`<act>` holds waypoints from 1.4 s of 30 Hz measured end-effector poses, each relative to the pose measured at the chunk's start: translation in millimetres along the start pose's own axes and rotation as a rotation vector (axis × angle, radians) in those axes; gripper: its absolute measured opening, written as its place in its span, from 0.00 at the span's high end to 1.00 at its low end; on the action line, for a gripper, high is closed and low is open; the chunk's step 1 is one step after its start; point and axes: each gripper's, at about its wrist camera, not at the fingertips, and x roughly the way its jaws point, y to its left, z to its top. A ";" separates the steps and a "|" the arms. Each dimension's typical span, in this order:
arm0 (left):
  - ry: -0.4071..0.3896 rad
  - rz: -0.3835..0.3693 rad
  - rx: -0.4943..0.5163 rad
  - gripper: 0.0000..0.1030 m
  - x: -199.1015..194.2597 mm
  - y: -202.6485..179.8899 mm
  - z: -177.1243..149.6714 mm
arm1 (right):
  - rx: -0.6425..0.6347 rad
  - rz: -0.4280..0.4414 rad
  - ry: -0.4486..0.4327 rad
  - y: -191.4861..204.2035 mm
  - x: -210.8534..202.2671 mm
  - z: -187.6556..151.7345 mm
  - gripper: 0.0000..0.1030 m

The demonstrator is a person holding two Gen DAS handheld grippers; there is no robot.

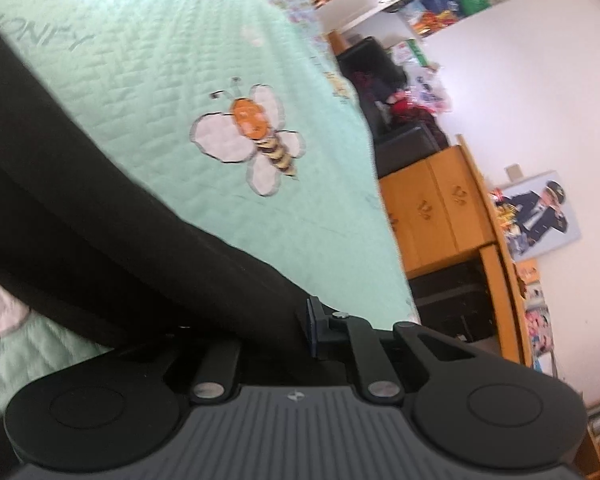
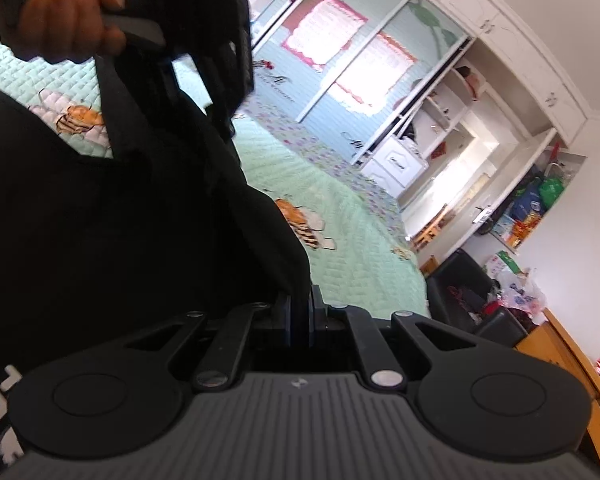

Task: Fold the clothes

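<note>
A black garment (image 1: pixel 100 220) stretches in a taut band from the left edge down to my left gripper (image 1: pixel 300 332), which is shut on its edge above a mint-green quilted bedspread (image 1: pixel 160 60). In the right wrist view the same black garment (image 2: pixel 120 220) hangs in folds, with white lettering at its lower left. My right gripper (image 2: pixel 298 320) is shut on its edge. The person's hand holds the left gripper (image 2: pixel 204 40) at the top left, with the garment hanging below it.
The bedspread (image 2: pixel 340 220) has bee pictures (image 1: pixel 248 140). A wooden cabinet (image 1: pixel 440 208) and black boxes (image 1: pixel 380 80) stand beside the bed. A white wardrobe with open shelves (image 2: pixel 480 120) lines the far wall.
</note>
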 end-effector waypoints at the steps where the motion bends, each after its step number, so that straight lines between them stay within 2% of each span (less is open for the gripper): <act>1: -0.006 0.004 0.023 0.89 -3.8 -5.3 -6.1 | 0.007 -0.012 -0.004 -0.9 -6.3 -0.5 0.92; 5: 0.001 0.021 0.041 0.89 -8.0 -8.8 -27.7 | 0.054 -0.009 0.019 -1.2 -25.0 -8.0 0.91; 7: 0.018 0.026 0.011 0.89 -4.7 -3.5 -32.5 | 0.187 0.028 0.040 -7.2 -31.3 -15.5 0.83; 10: 0.043 0.035 -0.034 0.89 0.2 4.6 -39.6 | 0.577 0.074 0.062 -32.6 -47.5 -35.2 0.69; 12: 0.044 0.038 -0.031 0.89 1.2 2.1 -39.0 | 0.886 0.093 0.063 -50.1 -61.1 -57.4 0.64; 15: 0.042 0.040 -0.027 0.89 -0.3 -1.3 -37.5 | 1.351 0.187 0.053 -71.3 -66.3 -97.2 0.60; 17: 0.040 0.041 -0.030 0.89 -1.5 -2.5 -36.6 | 1.568 0.235 0.051 -77.0 -59.6 -117.2 0.59; 18: 0.041 0.040 -0.033 0.89 -1.6 -2.4 -36.2 | 1.629 0.249 0.046 -78.7 -55.6 -121.5 0.58; 20: 0.044 0.042 -0.035 0.89 -2.3 -2.4 -35.7 | 1.695 0.278 0.026 -82.0 -48.9 -122.0 0.57; 21: 0.047 0.044 -0.035 0.89 -2.2 -2.7 -35.5 | 1.708 0.293 0.021 -83.9 -45.7 -119.5 0.53; 24: 0.058 0.057 -0.040 0.89 0.7 -0.8 -36.7 | 1.746 0.307 0.121 -83.1 -28.3 -110.2 0.42; 27: 0.064 0.061 -0.047 0.89 2.2 0.7 -37.1 | 1.876 0.334 0.207 -78.9 -7.9 -113.5 0.41; 30: 0.066 0.054 -0.054 0.89 1.1 1.9 -35.8 | 1.989 0.313 0.227 -73.6 6.4 -117.9 0.40; 34: 0.065 0.042 -0.066 0.89 -2.8 2.6 -34.1 | 2.049 0.238 0.260 -63.9 19.0 -115.3 0.40; 36: 0.064 0.035 -0.066 0.89 -4.9 2.8 -33.8 | 2.065 0.214 0.241 -60.0 18.4 -114.1 0.40; 38: 0.066 0.031 -0.072 0.89 -6.7 3.3 -33.6 | 2.069 0.194 0.214 -58.6 17.4 -112.9 0.43; 40: 0.067 0.028 -0.075 0.89 -8.0 3.7 -34.1 | 2.045 0.167 0.191 -61.9 15.2 -113.0 0.59; 42: 0.067 0.028 -0.072 0.89 -9.6 3.1 -35.2 | 1.999 0.152 0.173 -65.7 11.7 -114.0 0.67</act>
